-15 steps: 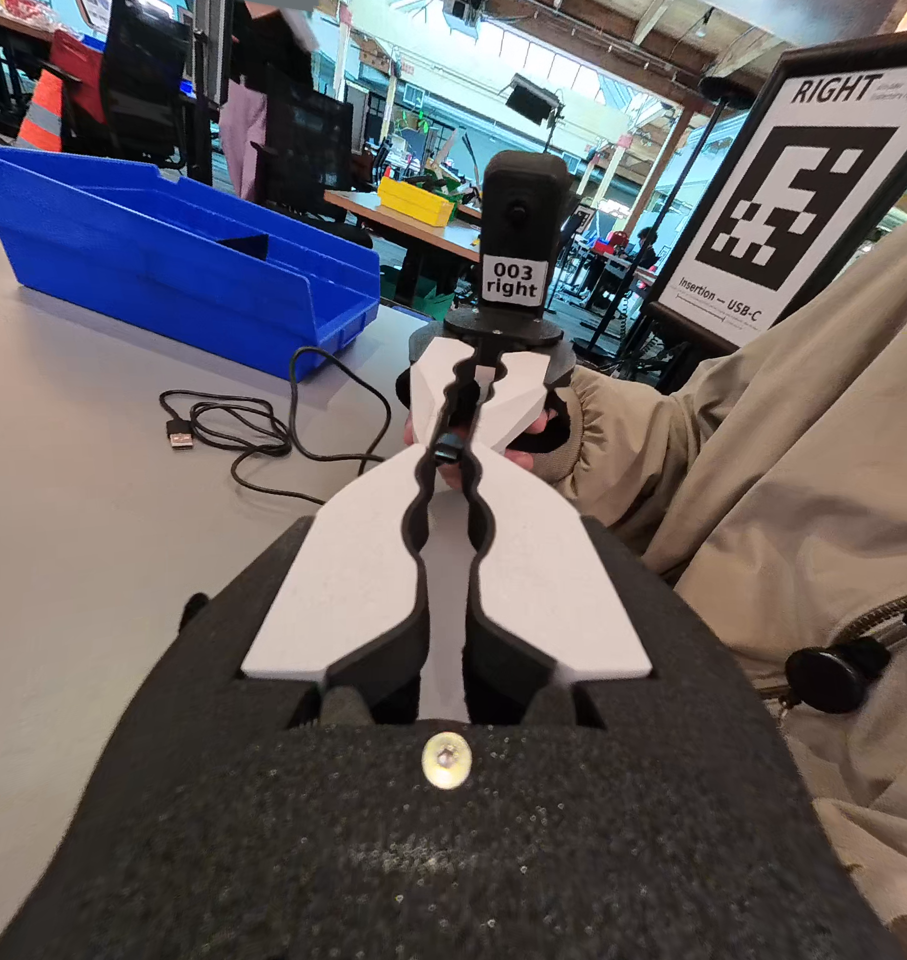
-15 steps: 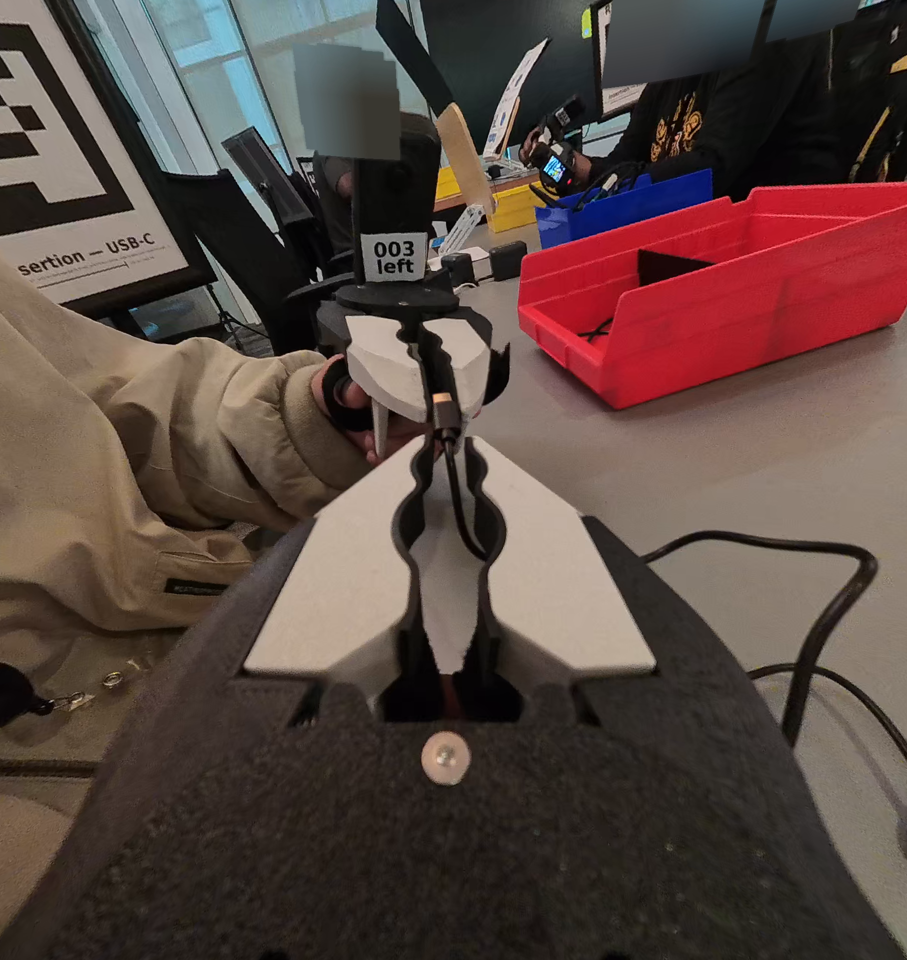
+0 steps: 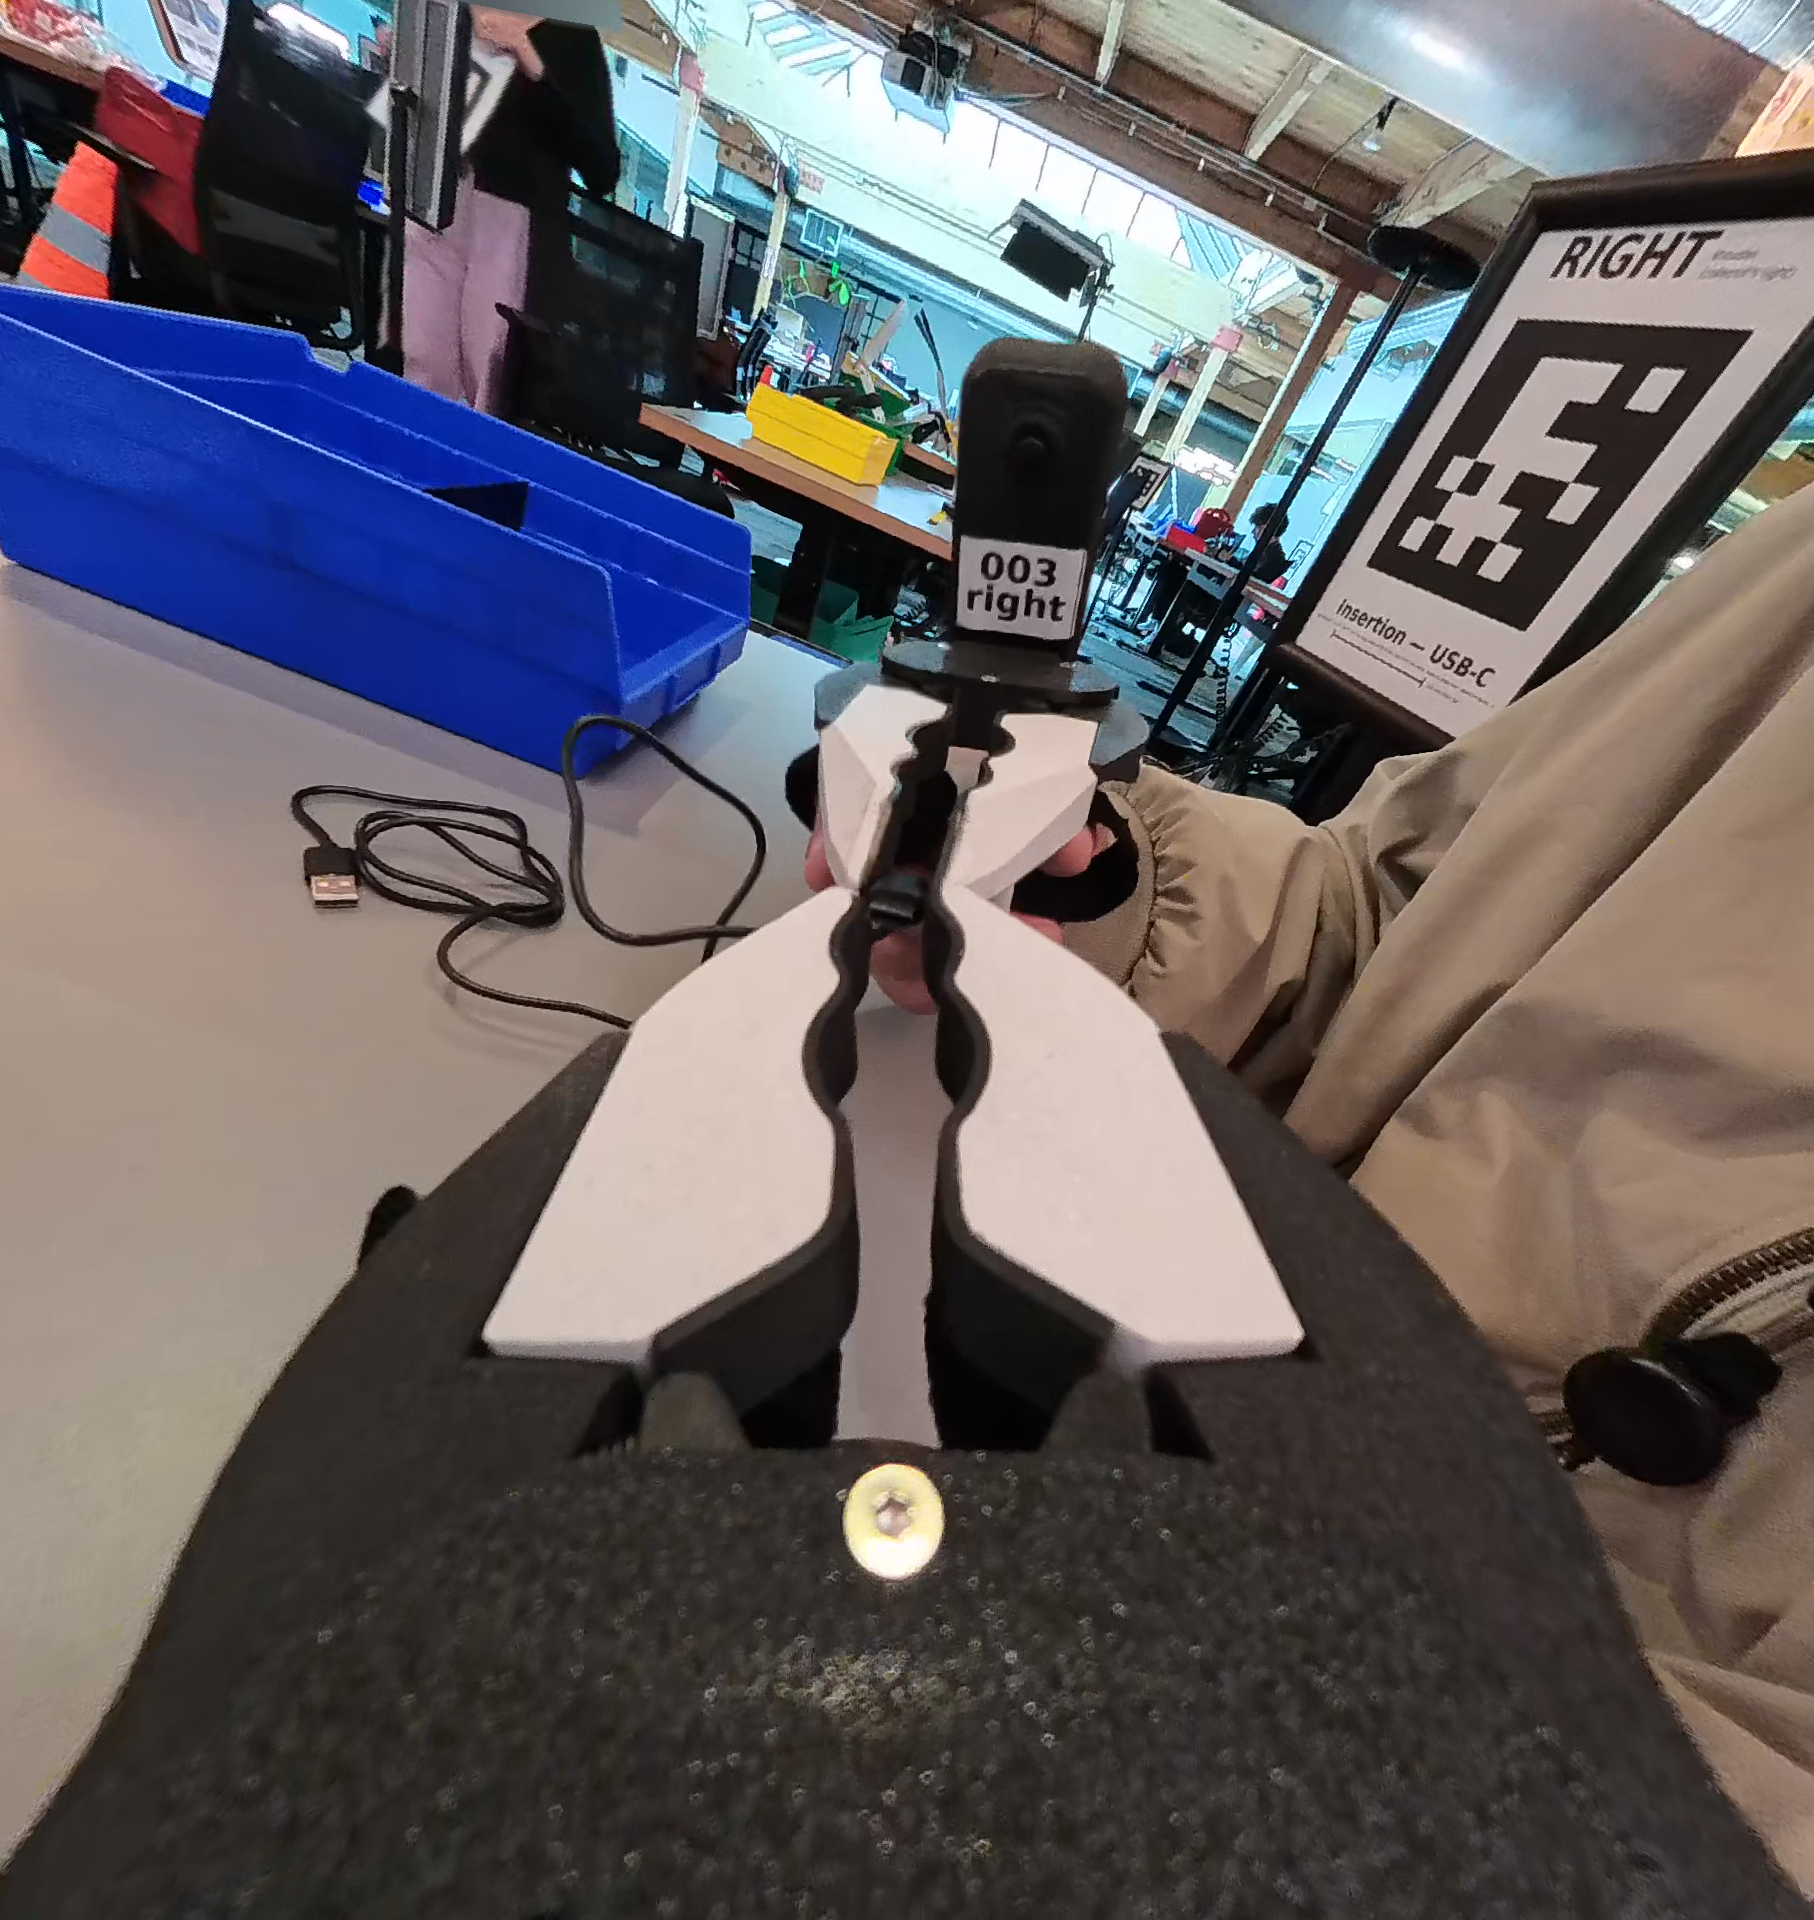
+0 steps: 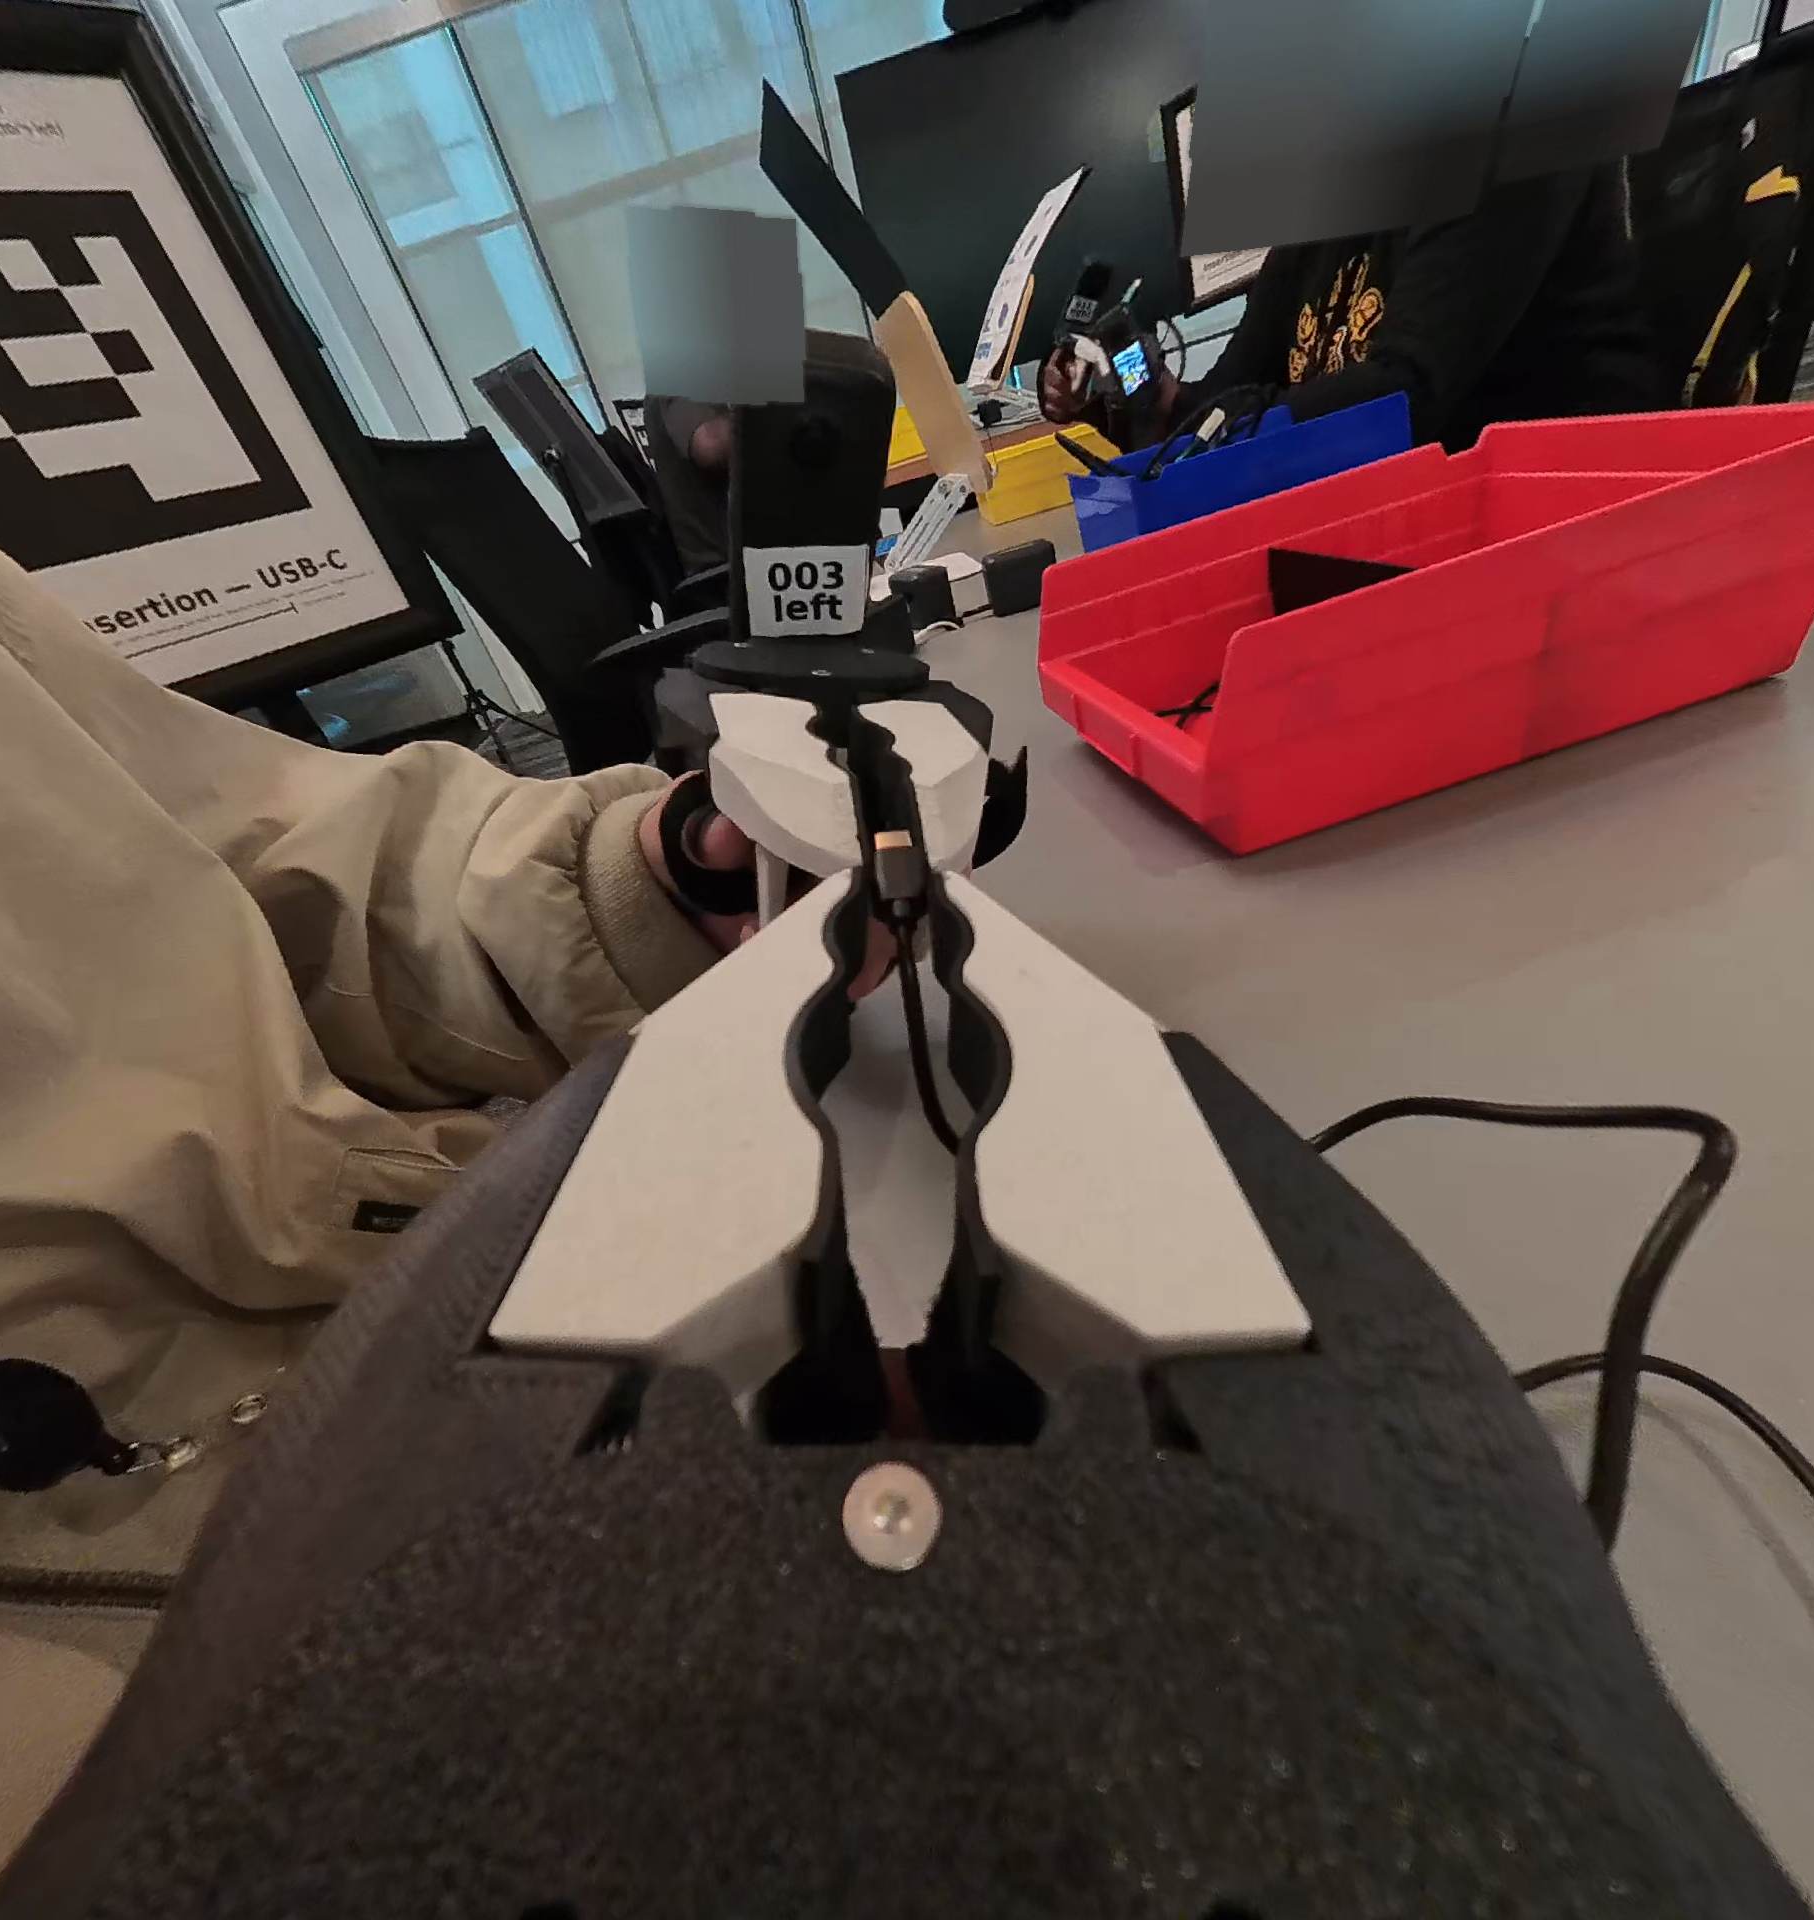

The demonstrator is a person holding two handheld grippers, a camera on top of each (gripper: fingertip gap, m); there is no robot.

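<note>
Meeting tip to tip over the desk (image 4: 1402,987) as before, the right claw (image 4: 895,896) stays clamped on the cable plug (image 4: 895,871), metal end still showing, against the left claw (image 3: 895,914), drawn together on something too small to tell.

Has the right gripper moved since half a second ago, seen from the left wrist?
No clear move. The right gripper still sits just right of the blue bin's near corner, its tips meeting the left gripper's over a black connector.

Black cable (image 3: 570,914) loops on the table, its plug (image 4: 895,871) pinched between jaws.
</note>
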